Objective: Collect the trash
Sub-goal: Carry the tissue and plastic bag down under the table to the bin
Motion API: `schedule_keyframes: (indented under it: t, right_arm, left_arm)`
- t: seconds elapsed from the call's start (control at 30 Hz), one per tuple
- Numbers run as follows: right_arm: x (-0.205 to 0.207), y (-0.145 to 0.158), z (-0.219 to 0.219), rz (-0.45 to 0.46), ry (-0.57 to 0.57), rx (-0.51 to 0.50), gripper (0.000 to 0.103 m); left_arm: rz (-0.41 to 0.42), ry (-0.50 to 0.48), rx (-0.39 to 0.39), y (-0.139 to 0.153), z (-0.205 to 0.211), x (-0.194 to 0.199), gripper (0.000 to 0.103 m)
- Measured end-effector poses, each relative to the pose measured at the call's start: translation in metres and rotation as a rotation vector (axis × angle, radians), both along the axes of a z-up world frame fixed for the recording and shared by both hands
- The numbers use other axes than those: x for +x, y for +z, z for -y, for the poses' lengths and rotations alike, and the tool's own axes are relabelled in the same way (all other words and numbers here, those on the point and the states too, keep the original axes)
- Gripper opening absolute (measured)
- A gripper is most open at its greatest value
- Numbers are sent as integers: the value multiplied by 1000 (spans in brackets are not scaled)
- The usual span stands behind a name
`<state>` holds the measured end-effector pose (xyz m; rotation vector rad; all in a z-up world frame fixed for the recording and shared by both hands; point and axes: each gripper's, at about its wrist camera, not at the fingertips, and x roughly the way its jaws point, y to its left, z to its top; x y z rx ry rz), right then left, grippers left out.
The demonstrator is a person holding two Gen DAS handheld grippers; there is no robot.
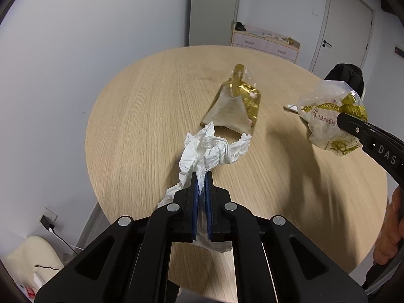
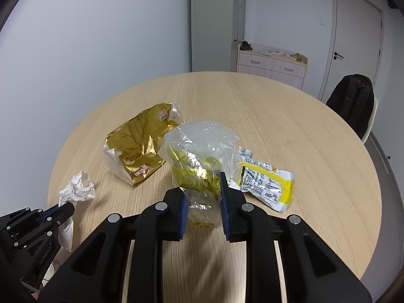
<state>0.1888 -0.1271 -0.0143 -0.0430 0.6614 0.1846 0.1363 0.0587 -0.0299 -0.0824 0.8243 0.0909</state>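
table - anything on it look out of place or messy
Yes: litter on the round wooden table. A torn gold snack bag lies open, and a yellow-and-white wrapper lies beside it. The left claw grips a crumpled white tissue; the right claw pinches a clear plastic bag with gold print.

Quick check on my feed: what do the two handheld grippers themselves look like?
Both are matte black linkage frames with round silver pivot pins and blue pads lining the fingers. Left gripper; right gripper. White "DAS" lettering marks the right one's side. No cables or sleeves show.
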Motion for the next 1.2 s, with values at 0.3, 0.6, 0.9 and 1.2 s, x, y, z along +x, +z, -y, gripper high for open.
schedule_keyframes:
  t: [0.3, 0.6, 0.9, 1.2]
  right_arm:
    - [-26, 9, 6, 17, -18, 11, 20]
    - [-60, 17, 15, 27, -33, 24, 20]
    - [-100, 17, 23, 31, -47, 26, 21]
    - [-146, 13, 30, 46, -50, 22, 21]
  left_arm:
    - [24, -4, -6, 12, 5, -26, 5]
    - [34, -12, -20, 17, 11, -57, 5]
    - [45, -20, -28, 21, 21, -93, 5]
    - [55, -23, -27, 19, 31, -133, 5]
